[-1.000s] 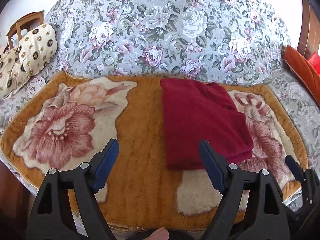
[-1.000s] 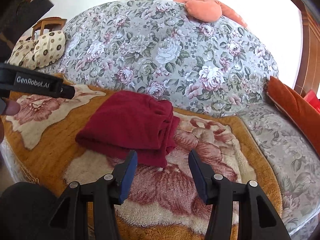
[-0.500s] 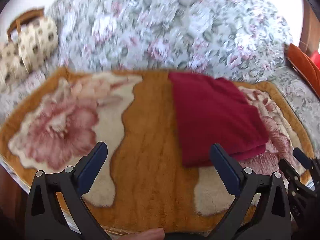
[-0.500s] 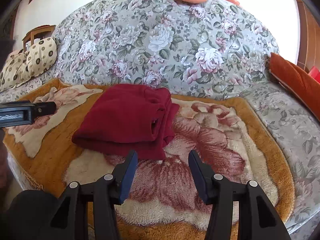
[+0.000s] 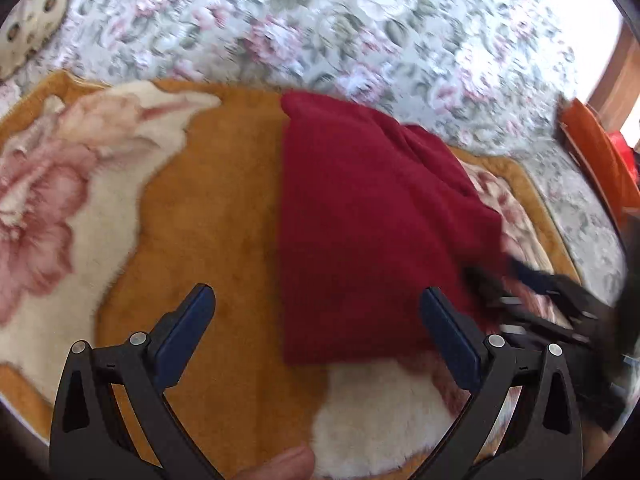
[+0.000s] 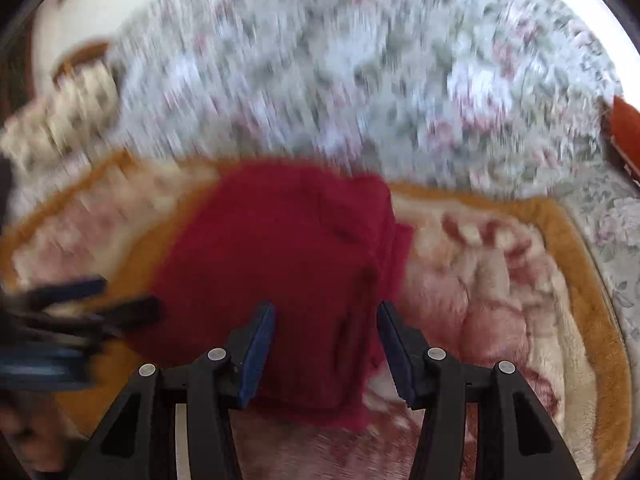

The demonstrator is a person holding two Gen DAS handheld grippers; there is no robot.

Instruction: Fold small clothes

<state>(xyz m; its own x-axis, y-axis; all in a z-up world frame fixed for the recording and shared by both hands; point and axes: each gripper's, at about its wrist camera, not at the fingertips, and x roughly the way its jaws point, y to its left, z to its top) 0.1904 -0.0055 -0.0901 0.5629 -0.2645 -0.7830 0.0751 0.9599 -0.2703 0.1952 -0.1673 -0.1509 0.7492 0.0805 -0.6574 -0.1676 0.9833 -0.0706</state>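
A dark red folded garment point(image 5: 360, 220) lies on an orange plush mat with a rose pattern point(image 5: 208, 208). My left gripper point(image 5: 316, 296) hangs wide open just above the mat. Its right finger is over the garment's near left corner and its left finger over bare mat. In the right wrist view my right gripper point(image 6: 326, 308) stands open over the near right part of the garment point(image 6: 280, 248), with nothing pressed between its pads. Each gripper shows blurred in the other's view: the right gripper point(image 5: 536, 292) and the left gripper point(image 6: 80, 300). Whether the fingers touch the cloth I cannot tell.
A floral sofa back point(image 5: 320, 32) rises behind the mat. A cream dotted cushion point(image 5: 32, 24) sits at the far left and an orange cushion point(image 5: 592, 160) at the right. A person's fingertip point(image 5: 280, 464) shows at the bottom edge of the left wrist view.
The left jaws opened wider and the gripper sank toward the garment's near left corner. The right gripper swung left and forward, from the bare mat to over the garment's right side.
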